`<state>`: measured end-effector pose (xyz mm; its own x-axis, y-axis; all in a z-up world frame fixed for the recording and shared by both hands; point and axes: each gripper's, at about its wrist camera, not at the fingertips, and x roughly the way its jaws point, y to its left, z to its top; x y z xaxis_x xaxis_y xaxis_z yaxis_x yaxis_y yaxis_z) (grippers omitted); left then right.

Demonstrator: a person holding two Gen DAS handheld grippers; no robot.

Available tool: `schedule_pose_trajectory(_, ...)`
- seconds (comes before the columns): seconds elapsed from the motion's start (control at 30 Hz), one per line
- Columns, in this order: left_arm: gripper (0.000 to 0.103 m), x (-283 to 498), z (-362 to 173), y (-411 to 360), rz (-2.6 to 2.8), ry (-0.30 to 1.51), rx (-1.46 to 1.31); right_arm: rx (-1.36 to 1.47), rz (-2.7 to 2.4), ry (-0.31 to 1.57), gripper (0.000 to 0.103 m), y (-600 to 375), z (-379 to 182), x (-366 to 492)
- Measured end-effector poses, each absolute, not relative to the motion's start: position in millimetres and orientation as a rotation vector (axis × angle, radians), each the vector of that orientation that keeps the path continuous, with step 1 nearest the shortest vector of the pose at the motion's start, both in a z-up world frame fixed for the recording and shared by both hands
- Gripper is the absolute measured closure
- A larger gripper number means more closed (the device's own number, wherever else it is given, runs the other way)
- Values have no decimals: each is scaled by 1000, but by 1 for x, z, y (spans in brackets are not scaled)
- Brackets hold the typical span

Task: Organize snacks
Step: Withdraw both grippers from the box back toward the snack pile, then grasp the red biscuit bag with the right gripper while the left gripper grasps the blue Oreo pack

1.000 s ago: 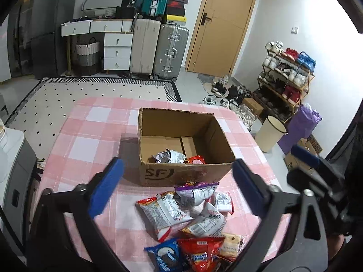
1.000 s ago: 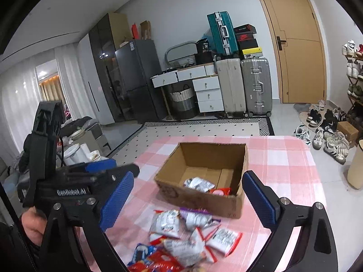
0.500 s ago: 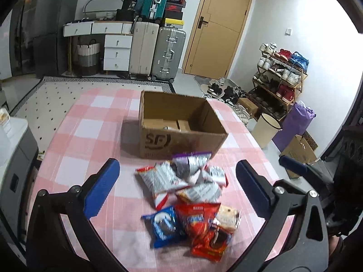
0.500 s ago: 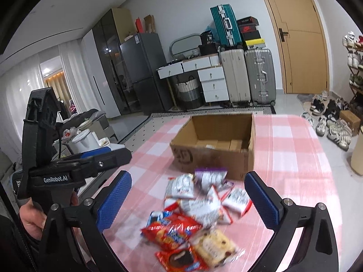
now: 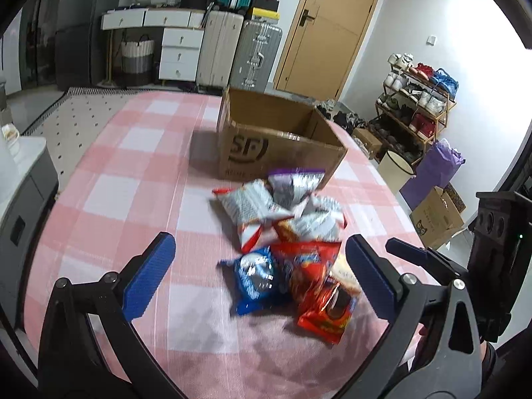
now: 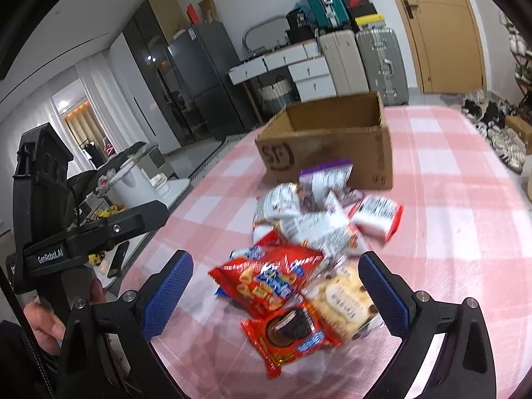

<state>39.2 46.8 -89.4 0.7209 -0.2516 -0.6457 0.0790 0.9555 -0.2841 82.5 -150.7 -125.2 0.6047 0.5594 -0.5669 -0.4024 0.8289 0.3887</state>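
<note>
Both tools have dropped toward the snack pile since a second ago. Left tool and right tool gape, empty, lower frame. Packets overlap before the box; I risk pinching two, dragging neighbours off the tabletop.

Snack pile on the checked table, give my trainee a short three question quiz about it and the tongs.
1. True or false: the left tongs are shut on the blue snack packet.
2. Where does the cardboard box stand: A in front of the snack pile, B behind it, C on top of it?
3. Fill in: the cream biscuit pack lies between the fingers of the ____ tongs.

Key: 1 false, both tongs are open and empty. 2 B. 3 right.
</note>
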Motion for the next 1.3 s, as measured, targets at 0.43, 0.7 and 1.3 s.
schedule_pose_trajectory(0.43, 1, 43, -117, 66, -202, 773, -286, 294, 602, 833, 1, -136, -162, 108)
schedule_pose_trajectory(0.7, 1, 53, -134, 73, -207, 816, -298, 319, 637, 869, 12, -122, -176, 130)
schedule_pose_trajectory(1.3, 1, 58, -149, 85, -184, 846, -328, 282, 727, 947, 67, -85, -191, 147)
